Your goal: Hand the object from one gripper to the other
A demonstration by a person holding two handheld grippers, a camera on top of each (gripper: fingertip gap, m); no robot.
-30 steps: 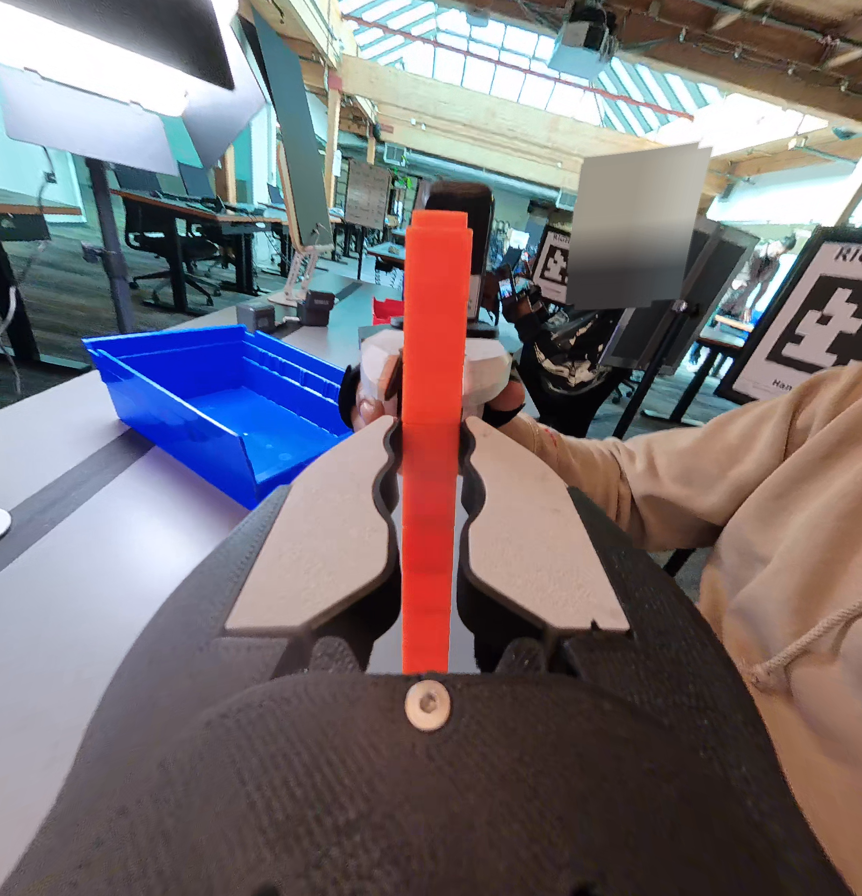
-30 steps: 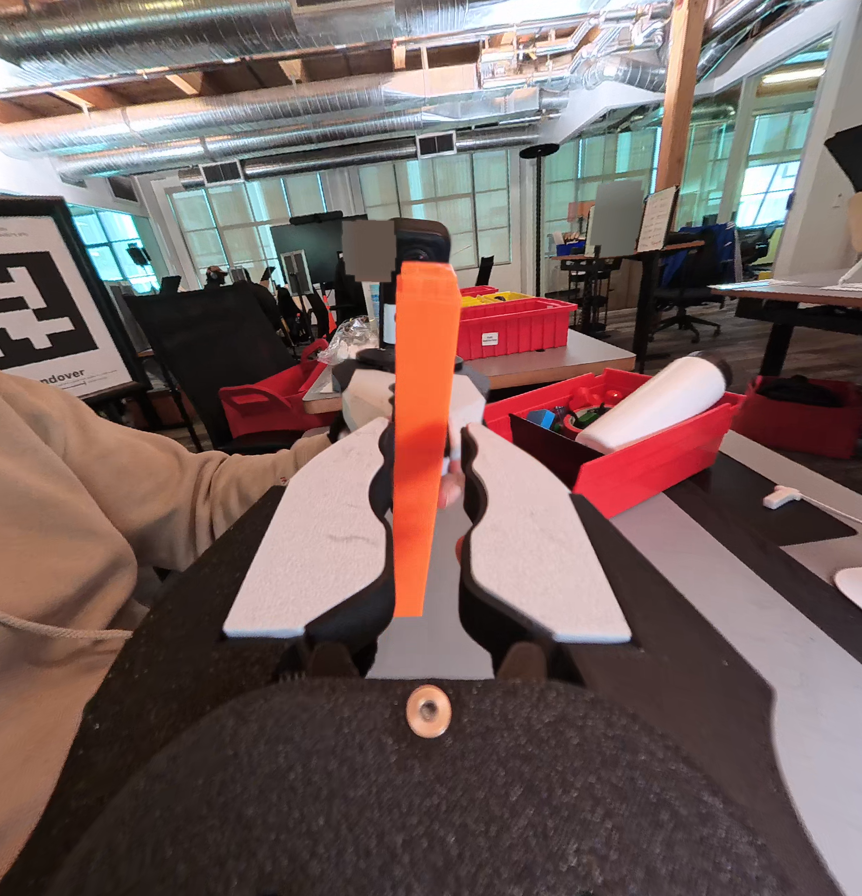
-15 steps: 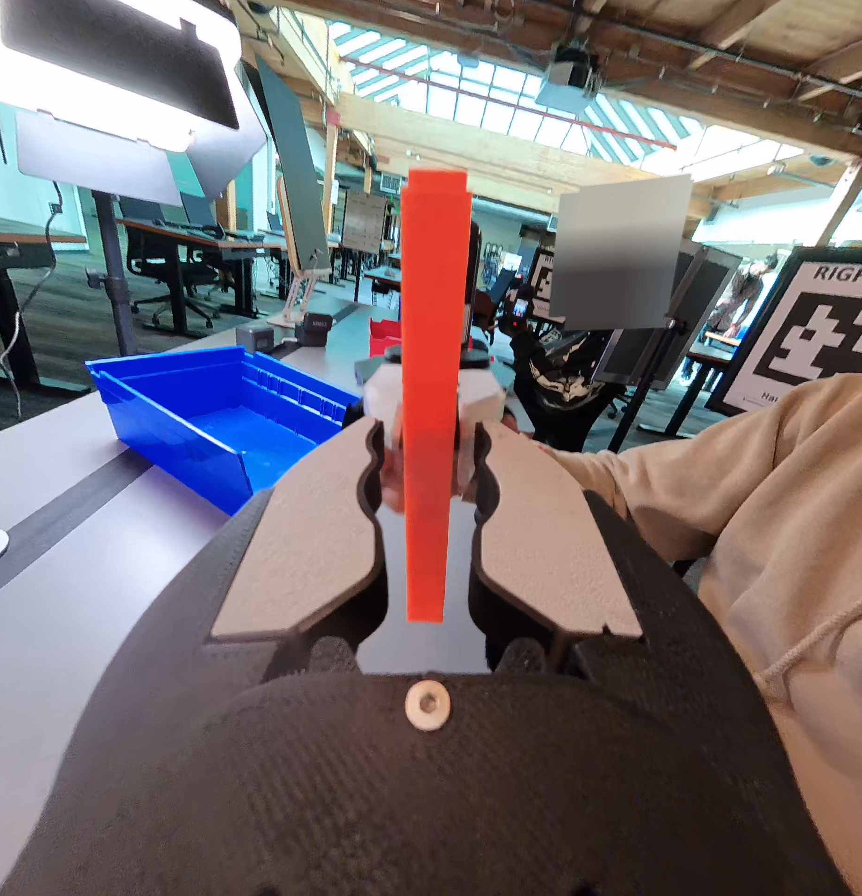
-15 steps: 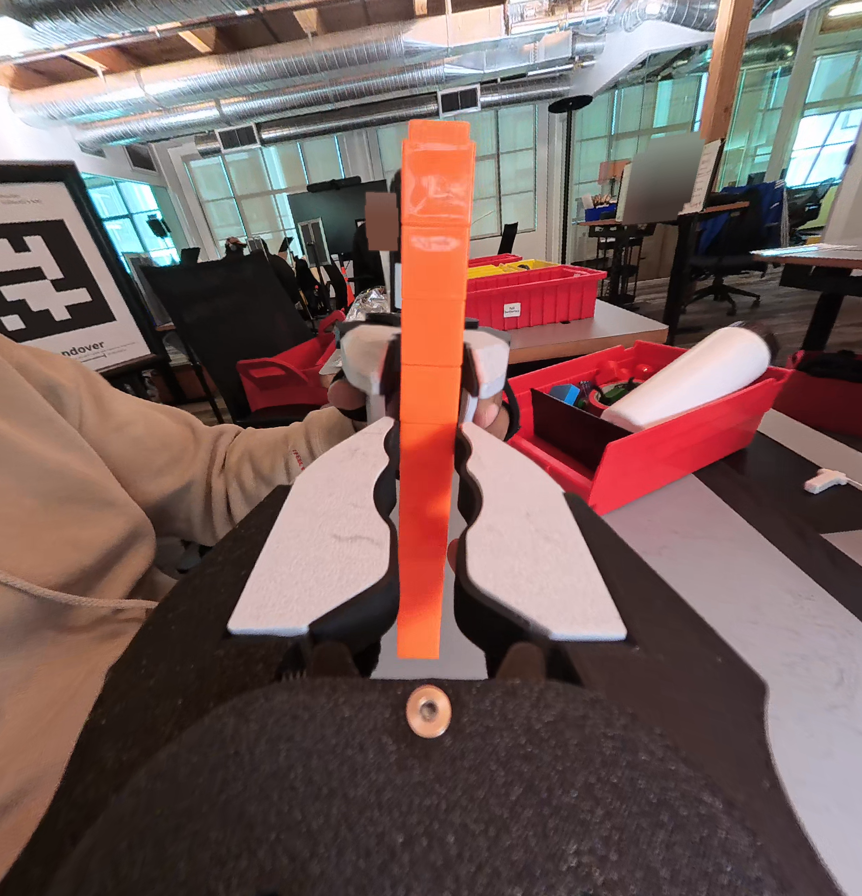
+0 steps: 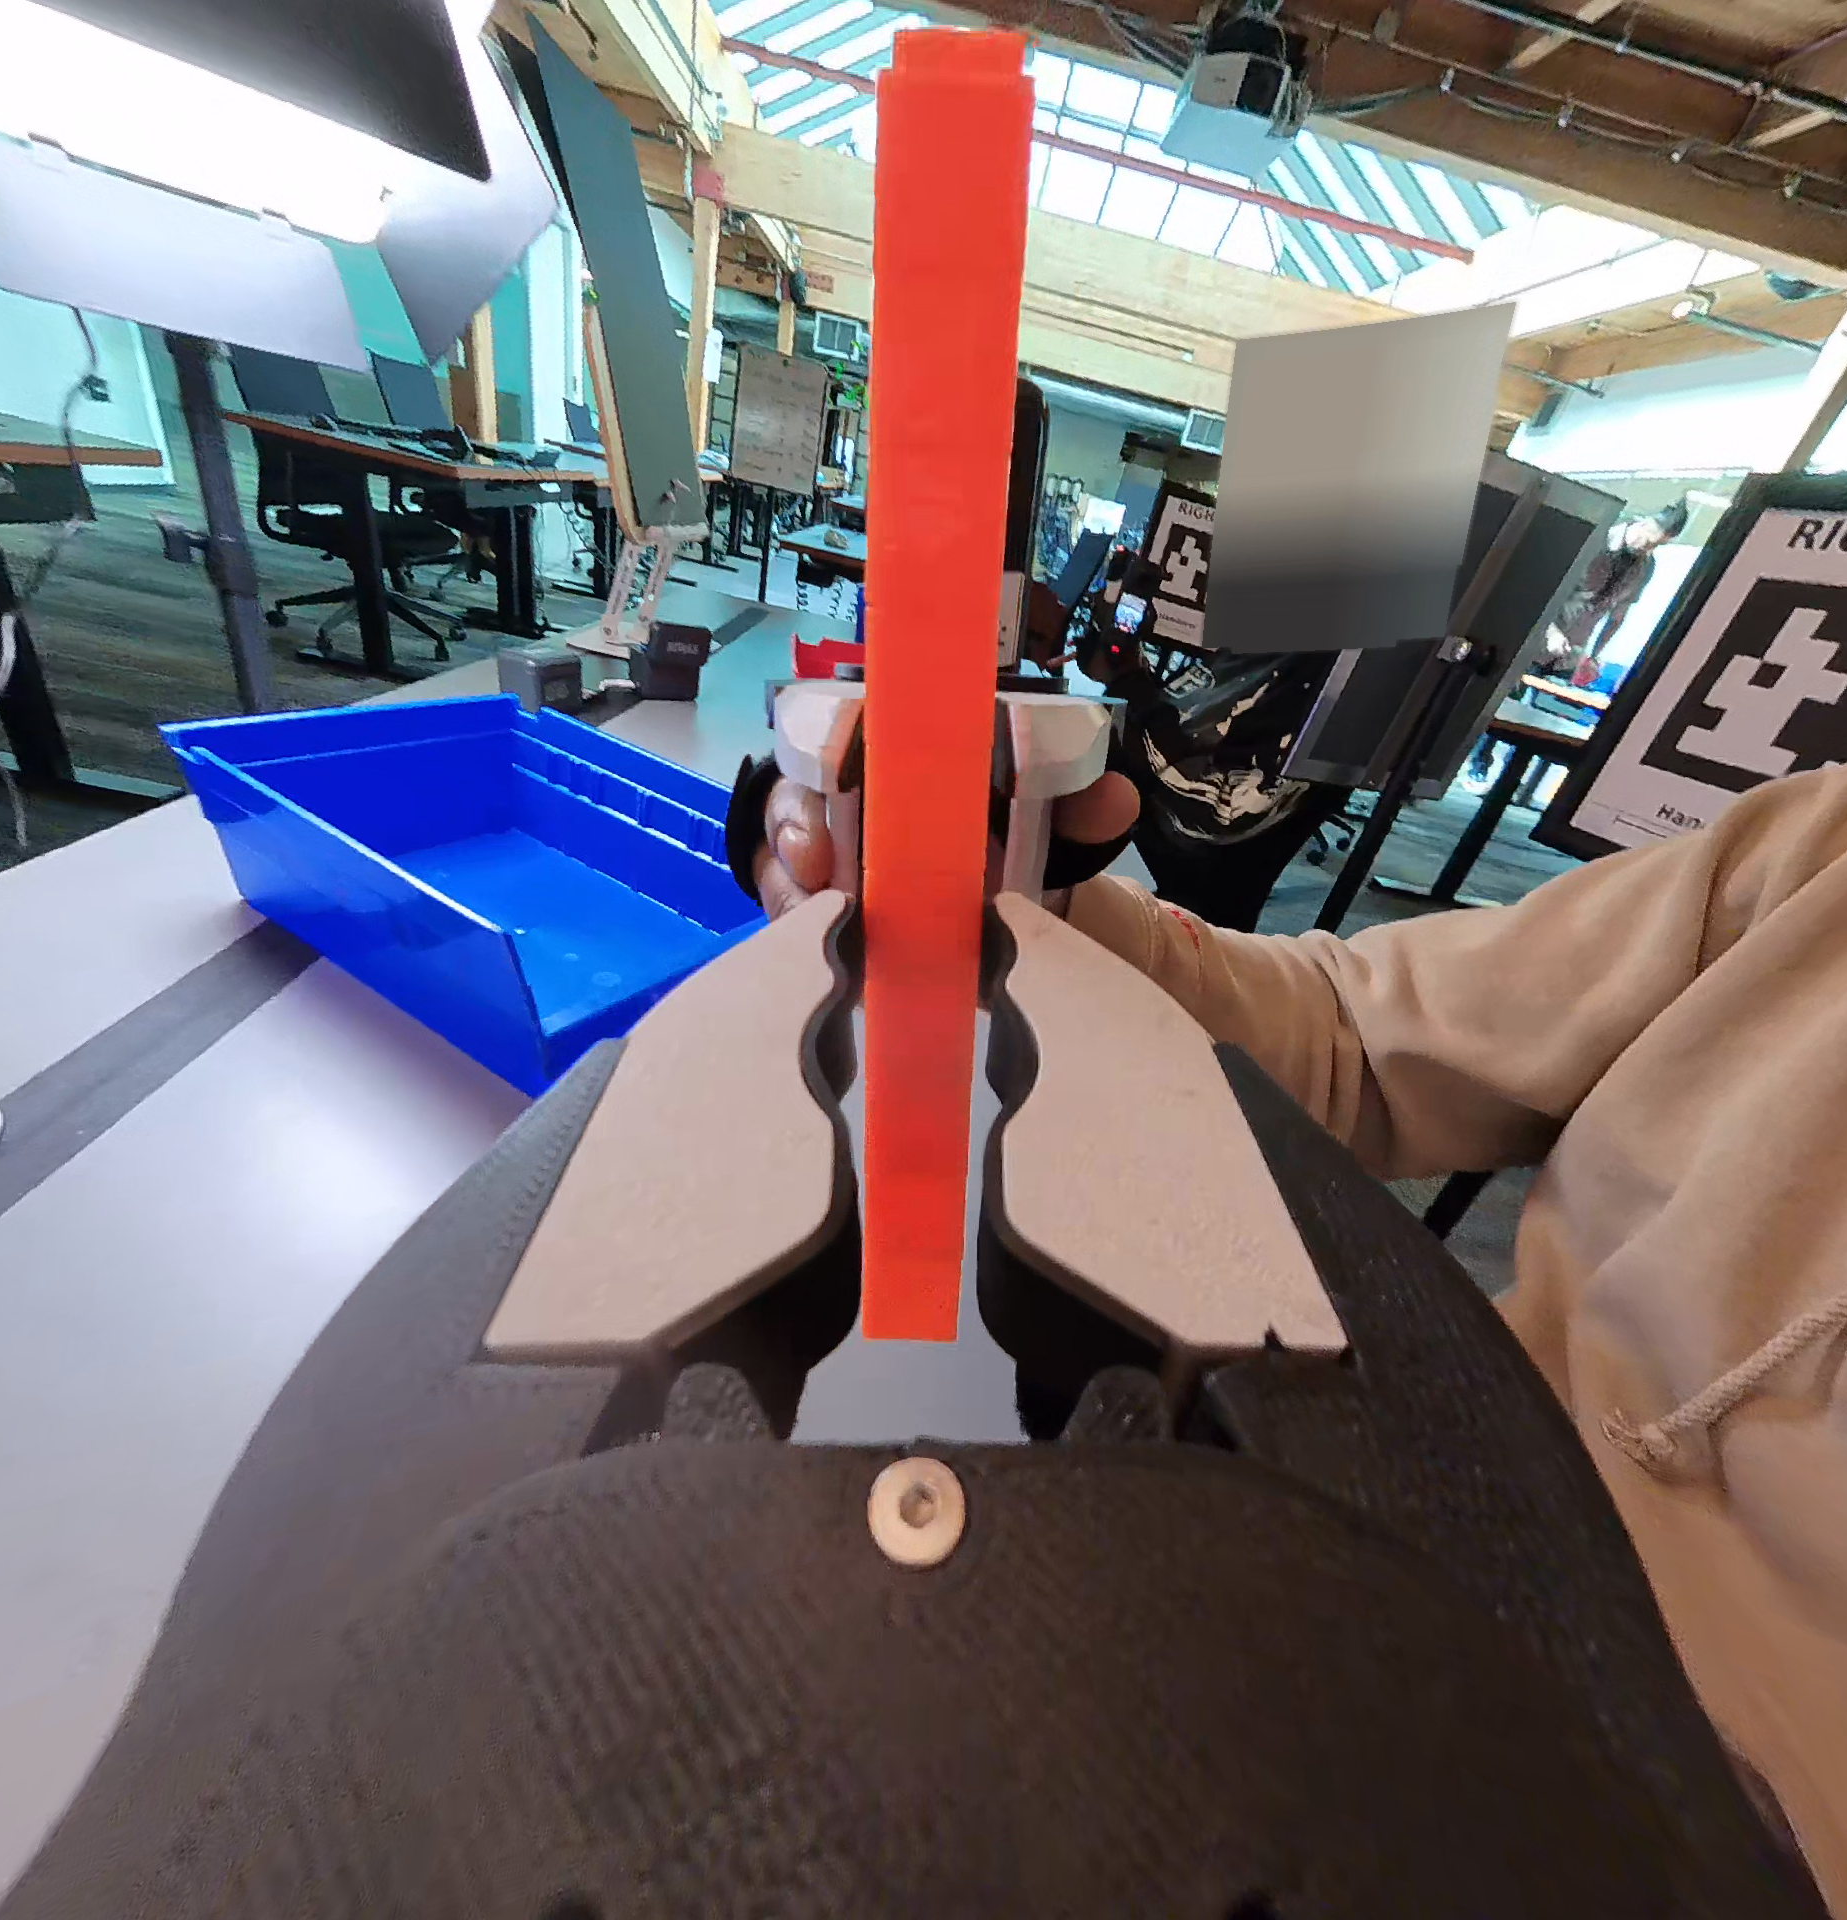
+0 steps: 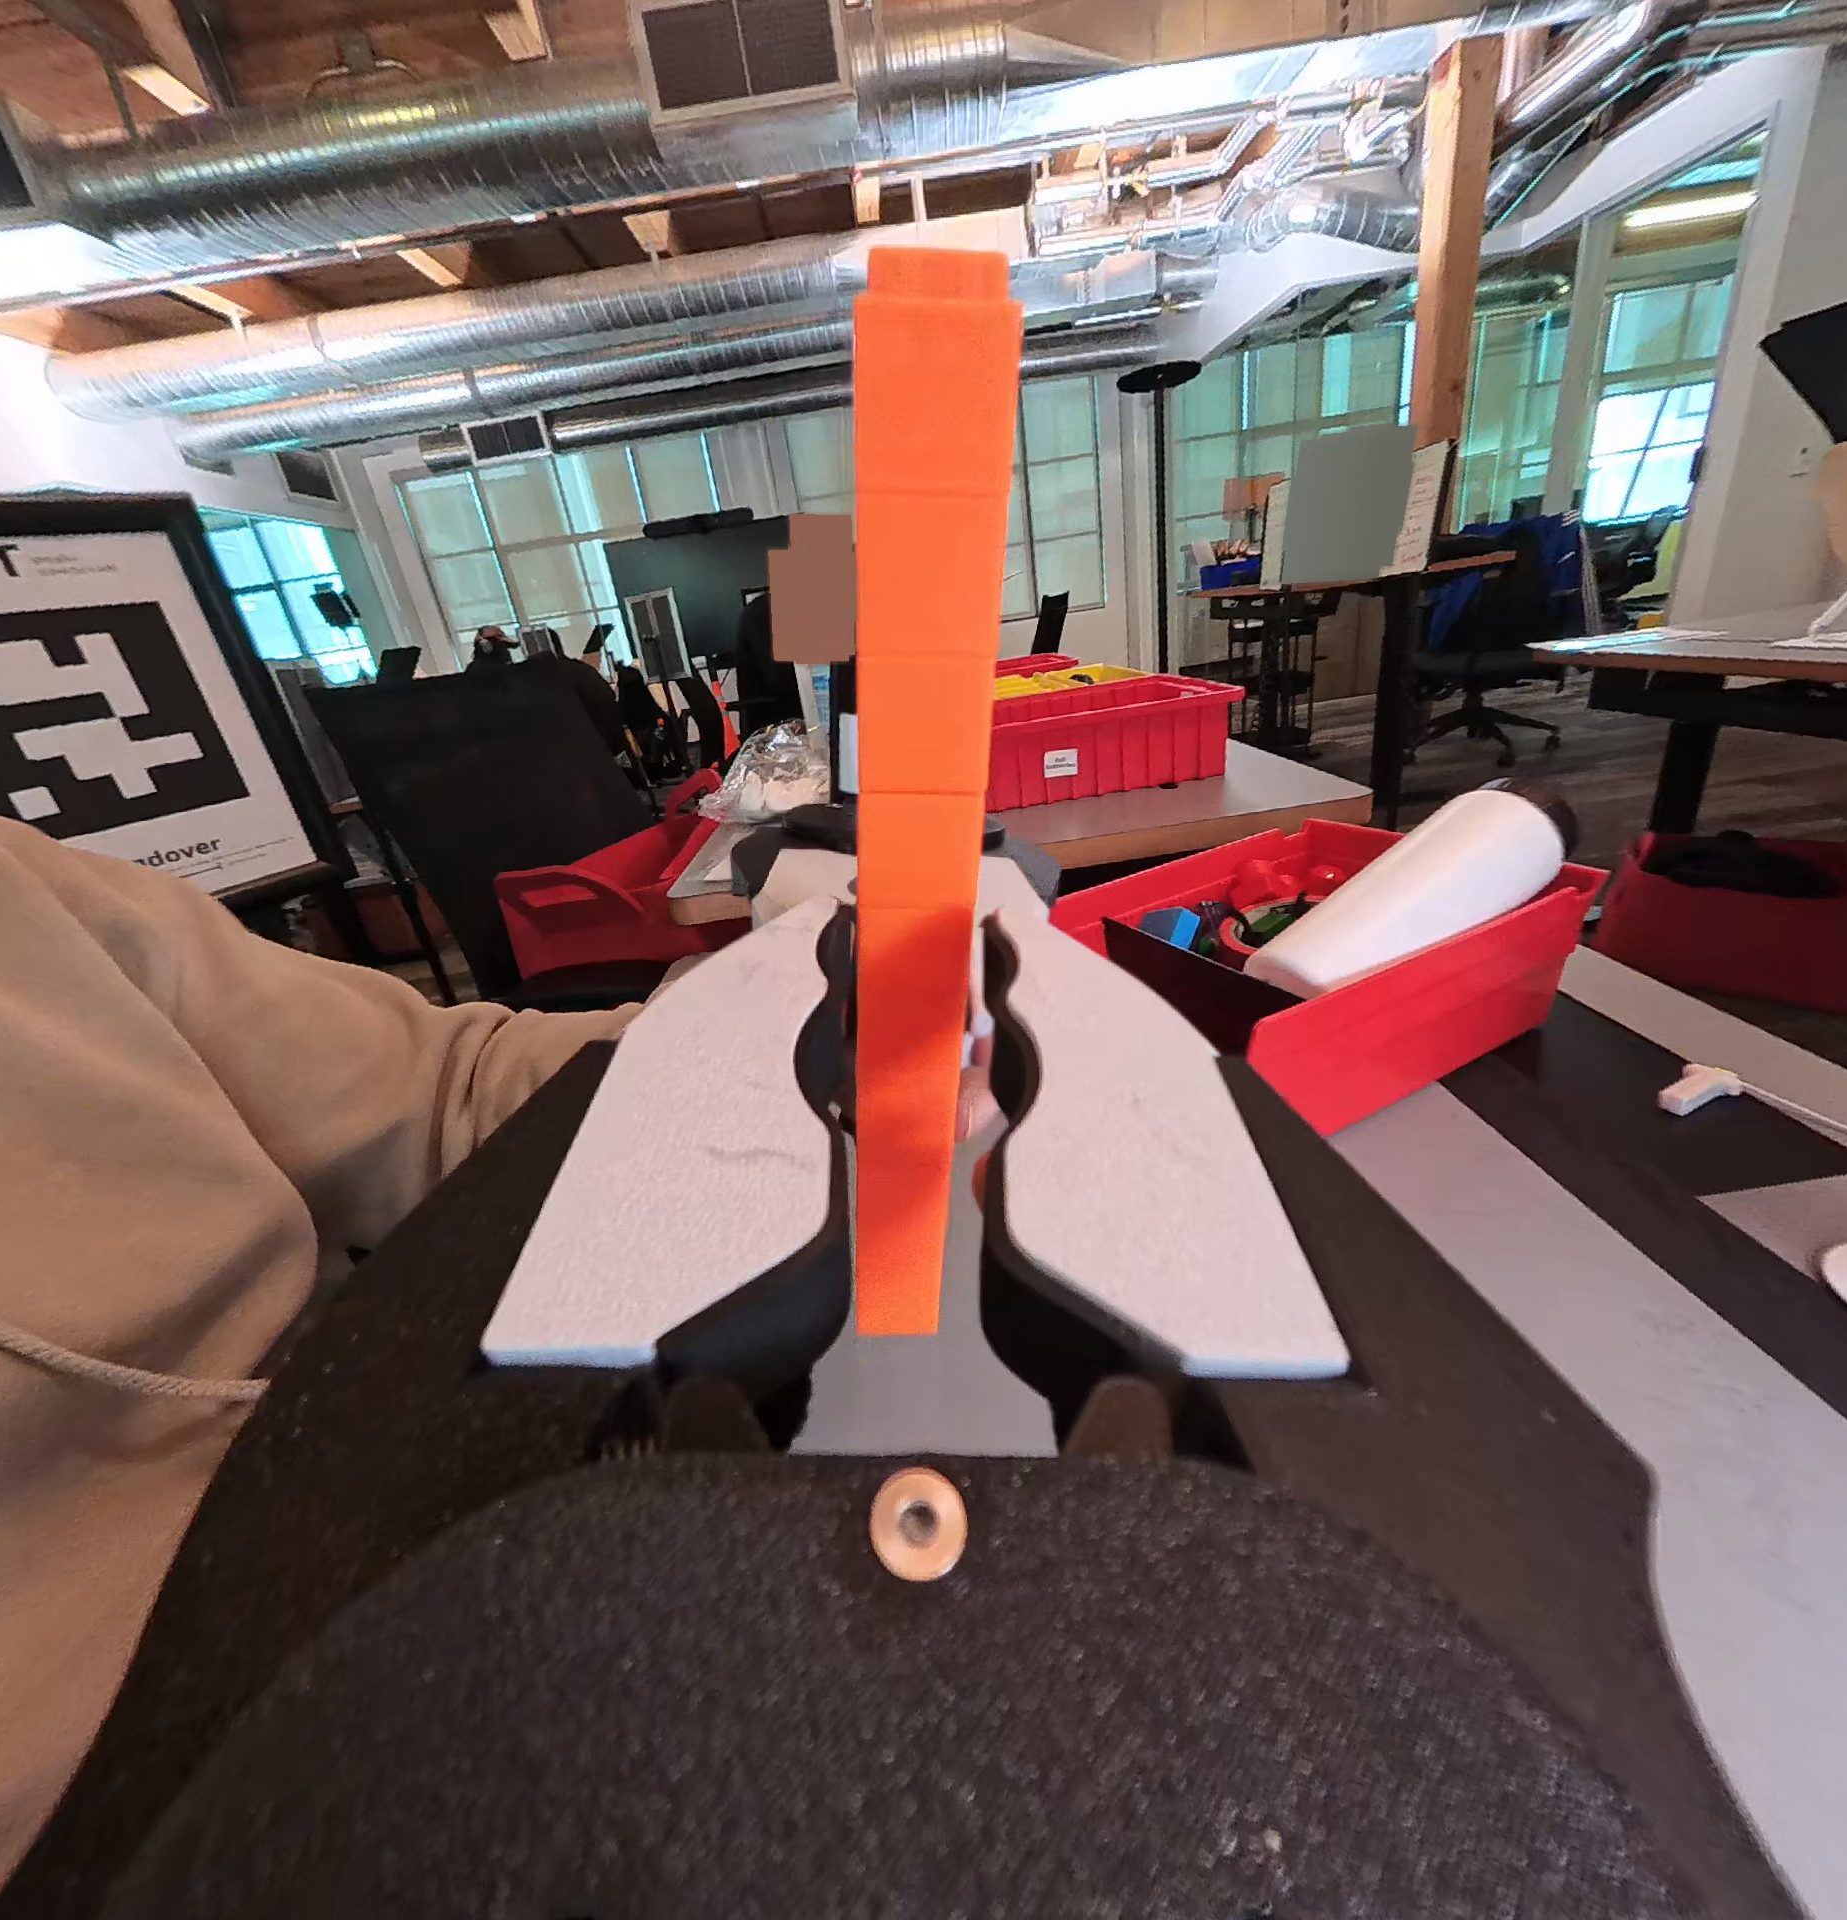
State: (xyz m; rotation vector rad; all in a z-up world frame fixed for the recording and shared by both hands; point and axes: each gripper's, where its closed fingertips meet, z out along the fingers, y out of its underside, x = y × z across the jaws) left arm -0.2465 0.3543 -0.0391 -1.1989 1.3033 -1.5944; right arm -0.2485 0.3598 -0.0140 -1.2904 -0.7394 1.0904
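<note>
Orange block stick [image 5: 924, 727] stands upright between both grippers, which face each other above the grey table [image 5: 223, 1195]. The left gripper [image 5: 919, 935] looks clamped on the stick's lower part. The right gripper [image 6: 914, 935] touches it on one side, with a sliver of gap on the other; whether it truly pinches I cannot tell. Left of the stick sits a blue bin [image 5: 462, 862]; on its other side, a red bin [image 6: 1418, 997]. If one gripper lets go before the other bites, the stick could tip and drop.
</note>
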